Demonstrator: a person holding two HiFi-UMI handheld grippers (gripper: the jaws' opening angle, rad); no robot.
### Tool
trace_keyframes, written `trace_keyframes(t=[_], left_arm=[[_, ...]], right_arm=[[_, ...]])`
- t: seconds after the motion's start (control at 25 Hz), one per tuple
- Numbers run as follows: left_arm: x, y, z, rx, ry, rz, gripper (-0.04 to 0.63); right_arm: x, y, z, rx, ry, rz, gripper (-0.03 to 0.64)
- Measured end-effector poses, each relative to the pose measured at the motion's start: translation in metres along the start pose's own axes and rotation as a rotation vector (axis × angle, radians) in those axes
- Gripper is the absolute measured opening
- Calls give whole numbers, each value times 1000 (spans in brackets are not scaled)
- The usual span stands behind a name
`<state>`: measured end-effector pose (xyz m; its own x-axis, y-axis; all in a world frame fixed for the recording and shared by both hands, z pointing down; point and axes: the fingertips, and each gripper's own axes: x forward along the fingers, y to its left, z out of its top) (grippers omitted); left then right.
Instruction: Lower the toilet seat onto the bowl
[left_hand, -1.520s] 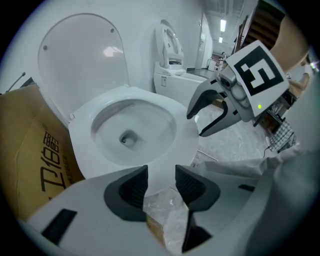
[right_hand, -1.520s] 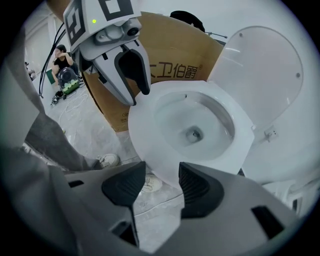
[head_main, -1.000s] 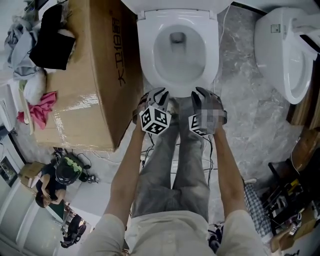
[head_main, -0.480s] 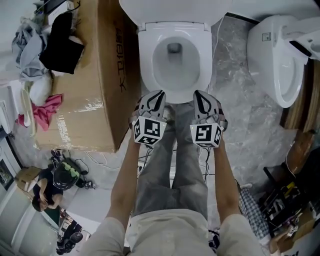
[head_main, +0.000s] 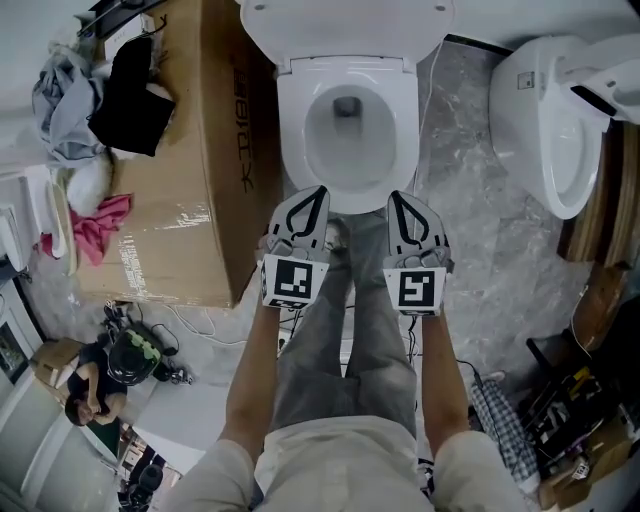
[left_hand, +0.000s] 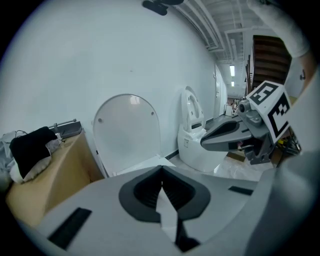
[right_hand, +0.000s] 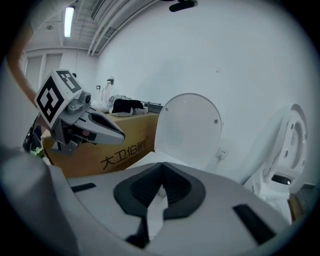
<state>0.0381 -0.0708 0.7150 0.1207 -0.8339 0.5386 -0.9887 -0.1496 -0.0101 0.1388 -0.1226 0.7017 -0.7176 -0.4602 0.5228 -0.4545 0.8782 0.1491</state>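
Toilet seat (head_main: 290, 130) rests flat on bowl (head_main: 350, 165) (lid (head_main: 345, 25) upright).

I see a glossy white ceramic toilet (head_main: 298, 130) at top centre, a brown cardboard box (head_main: 180, 200) with black printed characters at left, a pink crumpled cloth (head_main: 95, 225), and a grey-veined marble floor (head_main: 480, 220).

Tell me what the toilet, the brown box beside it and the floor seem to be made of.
Toilet: smooth glossy white with soft highlights, likely glazed ceramic; some parts could be plastic.
Box: matte brown cardboard with printed characters and shiny clear tape across it.
Floor: grey, veined, slightly reflective; polished stone or marble-look tile, can't tell which.
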Motion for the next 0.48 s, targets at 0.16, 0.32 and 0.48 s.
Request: trace_keyframes(t=[0.16,0.32,0.48], left_arm=[[-3,1,6,1,-16,9,12],[-4,3,10,-1,-24,22,12],[-4,4,16,1,-39,27,12]], right_arm=[[-3,-6,6,-6,-6,-7,5],[-5,-10,15,-38,-9,0,5],[-6,-11,16,-21,-26,-7,5]])
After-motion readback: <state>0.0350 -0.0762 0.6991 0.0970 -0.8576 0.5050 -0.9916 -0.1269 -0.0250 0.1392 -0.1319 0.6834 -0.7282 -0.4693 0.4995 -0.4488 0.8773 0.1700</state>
